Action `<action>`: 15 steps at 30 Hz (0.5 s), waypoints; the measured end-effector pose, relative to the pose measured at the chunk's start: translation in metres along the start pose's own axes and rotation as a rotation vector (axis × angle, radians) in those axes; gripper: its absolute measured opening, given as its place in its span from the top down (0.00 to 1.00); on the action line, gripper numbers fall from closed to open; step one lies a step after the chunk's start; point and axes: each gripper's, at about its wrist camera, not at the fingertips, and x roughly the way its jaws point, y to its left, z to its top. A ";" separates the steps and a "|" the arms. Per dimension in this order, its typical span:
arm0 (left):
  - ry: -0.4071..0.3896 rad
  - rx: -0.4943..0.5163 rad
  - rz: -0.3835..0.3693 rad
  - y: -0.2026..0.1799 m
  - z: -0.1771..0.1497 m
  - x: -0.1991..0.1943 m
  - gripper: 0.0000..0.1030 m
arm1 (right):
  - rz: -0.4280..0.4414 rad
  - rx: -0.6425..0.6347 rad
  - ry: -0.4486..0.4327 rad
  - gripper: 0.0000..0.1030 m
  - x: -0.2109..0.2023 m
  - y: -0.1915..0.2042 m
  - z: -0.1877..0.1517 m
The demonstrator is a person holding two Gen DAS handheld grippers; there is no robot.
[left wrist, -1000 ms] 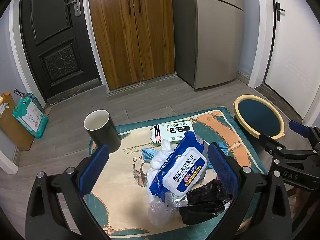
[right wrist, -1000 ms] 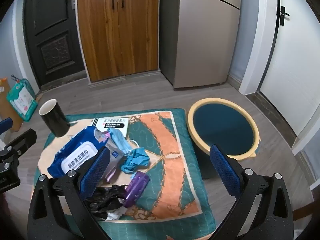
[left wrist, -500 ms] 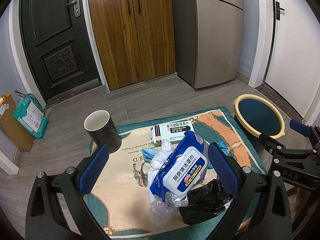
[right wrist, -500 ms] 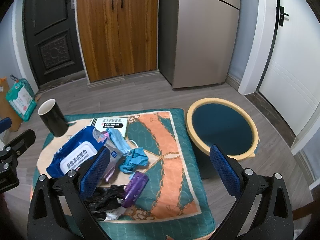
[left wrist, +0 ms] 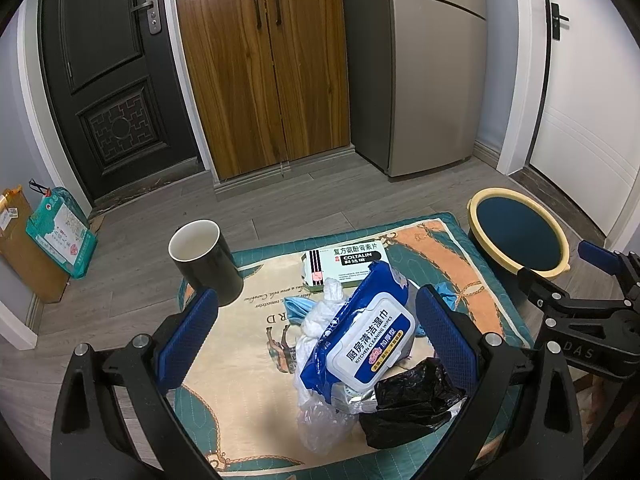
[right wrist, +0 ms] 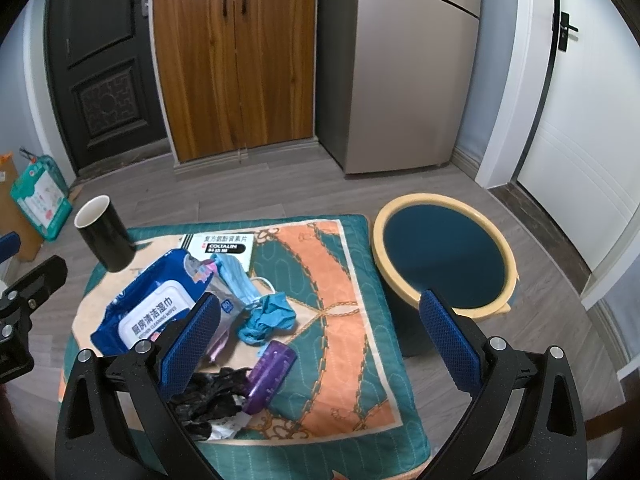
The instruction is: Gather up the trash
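A heap of trash lies on a patterned cloth (left wrist: 248, 364) (right wrist: 344, 288). It holds a blue wet-wipes pack (left wrist: 360, 340) (right wrist: 148, 312), a crumpled black bag (left wrist: 412, 404) (right wrist: 208, 396), clear plastic (left wrist: 320, 420), a white medicine box (left wrist: 344, 264) (right wrist: 224, 246), a blue face mask (right wrist: 240, 284), a crumpled blue glove (right wrist: 268, 316) and a purple wrapper (right wrist: 268, 372). A bin with a yellow rim (left wrist: 516, 236) (right wrist: 444, 248) stands to the right of the cloth. My left gripper (left wrist: 316, 336) hangs open above the wipes pack. My right gripper (right wrist: 320, 336) is open over the cloth's right half, holding nothing.
A black mug (left wrist: 204, 264) (right wrist: 106, 240) stands at the cloth's far left corner. A paper bag and a green pack (left wrist: 60, 236) lean by the dark entrance door. Wooden cabinet doors (left wrist: 264, 64), a grey fridge (left wrist: 428, 60) and a white door (left wrist: 580, 92) line the far side.
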 end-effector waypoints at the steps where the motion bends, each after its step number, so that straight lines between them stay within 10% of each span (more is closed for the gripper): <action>1: 0.000 0.000 0.000 0.000 0.000 0.000 0.06 | 0.000 -0.001 0.000 0.04 0.000 0.000 0.000; 15: 0.003 0.000 0.000 0.000 0.000 0.001 0.06 | -0.001 0.001 0.002 0.04 0.001 -0.001 0.000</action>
